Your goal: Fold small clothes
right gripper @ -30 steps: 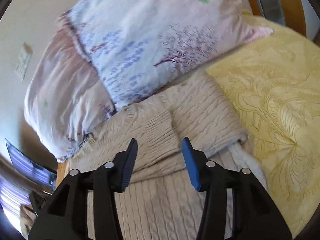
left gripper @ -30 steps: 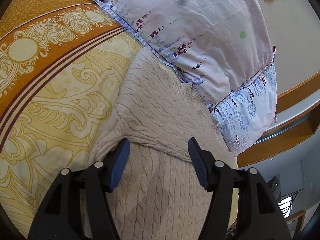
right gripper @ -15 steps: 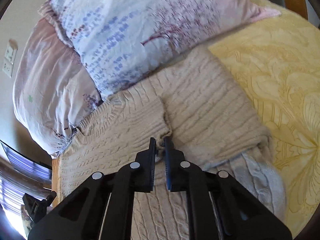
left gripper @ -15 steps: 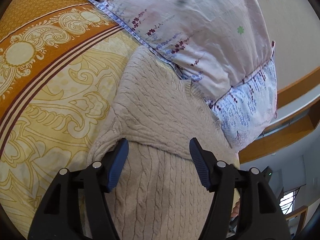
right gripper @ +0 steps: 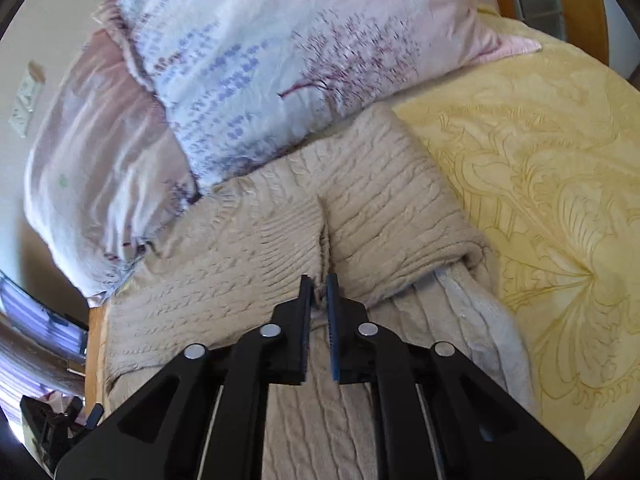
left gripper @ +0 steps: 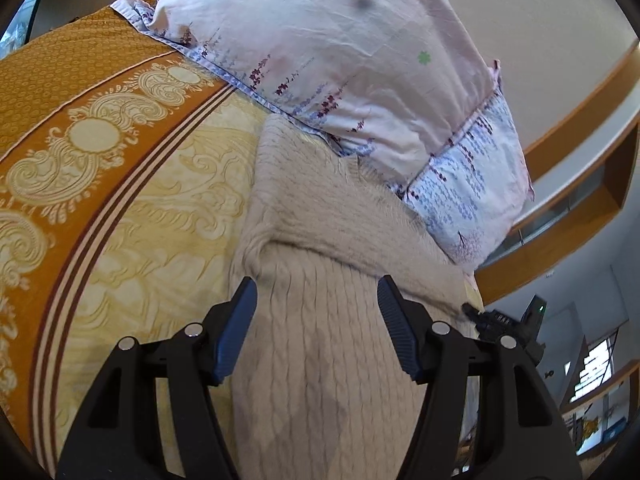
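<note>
In the left wrist view, the left hand-held gripper (left gripper: 316, 304) stands with its blue pads wide apart above a beige cable-knit sweater (left gripper: 320, 360), nothing pressed between them. The sweater lies on a bed whose yellow and orange patterned bedspread (left gripper: 120, 220) fills the left of the picture. A folded-over flap of the knit runs across just beyond the fingertips, and the far edge of the sweater is tucked against a pink floral pillow (left gripper: 340, 60). A second pillow with a blue and white print (left gripper: 476, 188) lies beside it to the right. Part of a black device with a green light (left gripper: 520, 320) shows at the right, probably the other gripper, though the view is too partial to be sure.

In the right wrist view, the right hand-held gripper (right gripper: 319, 284) is closed down to a narrow gap, pinching a ridge of the sweater (right gripper: 248, 264) where two folded panels meet. The blue and white print pillow (right gripper: 280, 60) lies just beyond the knit, and the yellow bedspread (right gripper: 540, 200) spreads to the right. A paler fold of the sweater hangs at its right edge.
</note>
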`<state>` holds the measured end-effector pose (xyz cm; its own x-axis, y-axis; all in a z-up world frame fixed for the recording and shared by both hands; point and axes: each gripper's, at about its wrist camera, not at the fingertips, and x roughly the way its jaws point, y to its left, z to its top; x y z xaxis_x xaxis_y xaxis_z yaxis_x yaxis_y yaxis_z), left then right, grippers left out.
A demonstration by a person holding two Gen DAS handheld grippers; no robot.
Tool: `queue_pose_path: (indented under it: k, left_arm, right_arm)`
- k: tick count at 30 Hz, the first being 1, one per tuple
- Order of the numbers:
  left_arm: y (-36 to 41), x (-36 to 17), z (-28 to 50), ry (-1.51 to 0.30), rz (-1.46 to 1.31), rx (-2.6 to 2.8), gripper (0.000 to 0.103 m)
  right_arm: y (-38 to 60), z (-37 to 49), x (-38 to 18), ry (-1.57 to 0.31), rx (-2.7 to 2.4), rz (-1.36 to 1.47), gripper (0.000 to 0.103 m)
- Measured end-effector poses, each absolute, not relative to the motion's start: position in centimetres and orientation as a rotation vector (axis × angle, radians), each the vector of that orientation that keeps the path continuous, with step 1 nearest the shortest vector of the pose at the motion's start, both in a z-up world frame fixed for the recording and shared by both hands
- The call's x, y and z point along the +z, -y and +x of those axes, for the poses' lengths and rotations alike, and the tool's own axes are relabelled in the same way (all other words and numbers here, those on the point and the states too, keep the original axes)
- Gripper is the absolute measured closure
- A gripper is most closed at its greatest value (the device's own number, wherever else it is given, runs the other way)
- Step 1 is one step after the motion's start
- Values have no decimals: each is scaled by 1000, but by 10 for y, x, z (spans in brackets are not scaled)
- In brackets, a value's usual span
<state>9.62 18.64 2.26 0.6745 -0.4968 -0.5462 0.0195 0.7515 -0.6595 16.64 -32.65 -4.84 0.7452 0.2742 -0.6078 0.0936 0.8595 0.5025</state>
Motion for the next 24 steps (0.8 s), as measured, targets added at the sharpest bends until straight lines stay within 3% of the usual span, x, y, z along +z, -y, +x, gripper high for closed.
queue_pose_path:
  k: [1, 2, 4, 15, 24]
  left_arm:
    - [-187, 22, 92, -791, -657, -328, 41]
    - [-186, 21, 88, -797, -645, -337, 41]
    - [-185, 17, 82, -808, -630, -352, 41]
    - [-183, -2, 51, -843, -641, -371, 43]
    - [-176, -12, 20, -846, -709, -484, 66]
  right_arm:
    - [331, 159, -44, -721, 115, 540, 84]
    - [337, 152, -42, -711, 123, 542, 70]
    - [352, 133, -38, -692, 126, 543, 56]
    - [417, 62, -77, -790, 206, 624, 59]
    - [406, 40, -101, -820, 433, 708, 68]
